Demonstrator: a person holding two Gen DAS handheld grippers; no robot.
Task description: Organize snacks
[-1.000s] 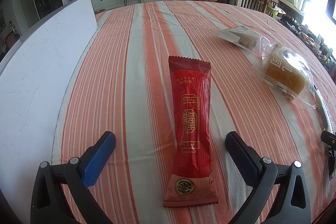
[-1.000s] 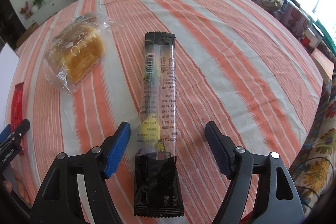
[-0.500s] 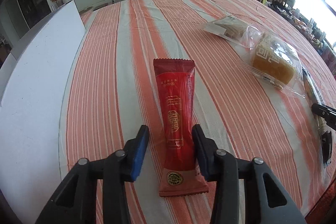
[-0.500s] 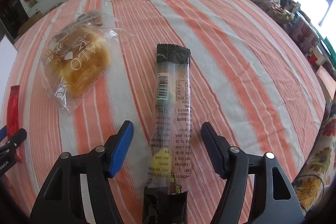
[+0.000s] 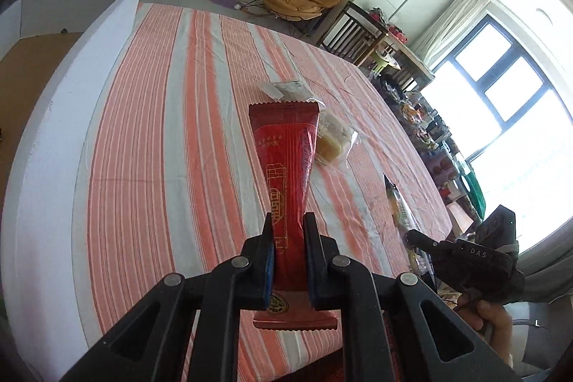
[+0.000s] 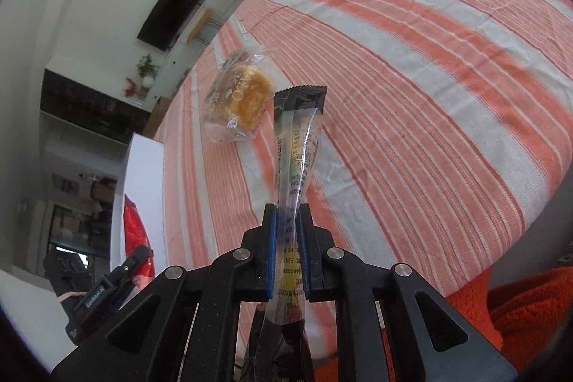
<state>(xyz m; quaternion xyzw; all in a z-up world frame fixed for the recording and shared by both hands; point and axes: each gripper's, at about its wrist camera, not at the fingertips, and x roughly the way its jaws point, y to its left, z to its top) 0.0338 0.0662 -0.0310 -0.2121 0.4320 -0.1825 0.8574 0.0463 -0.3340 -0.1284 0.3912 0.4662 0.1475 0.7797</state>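
My left gripper (image 5: pixel 289 221) is shut on a long red snack packet (image 5: pixel 286 167), which is lifted off the striped tablecloth and stands out ahead of the jaws. My right gripper (image 6: pixel 286 212) is shut on a long clear and black snack stick (image 6: pixel 297 149), also raised above the table. In the left wrist view the right gripper (image 5: pixel 417 235) shows at the right edge with its packet (image 5: pixel 399 210). In the right wrist view the left gripper (image 6: pixel 145 251) shows at lower left with the red packet (image 6: pixel 134 231).
A wrapped yellow bread (image 6: pixel 238 99) lies on the striped tablecloth (image 6: pixel 412 77); it is seen too (image 5: pixel 333 140) behind the red packet, with another clear packet (image 5: pixel 286 88) beyond. A white board (image 5: pixel 61 131) borders the table's left side. A hand (image 5: pixel 494 321) holds the right gripper.
Both grippers shut on their packets and lifted them off the table. Both views have tilted and risen, with the packets now hanging in the jaws.
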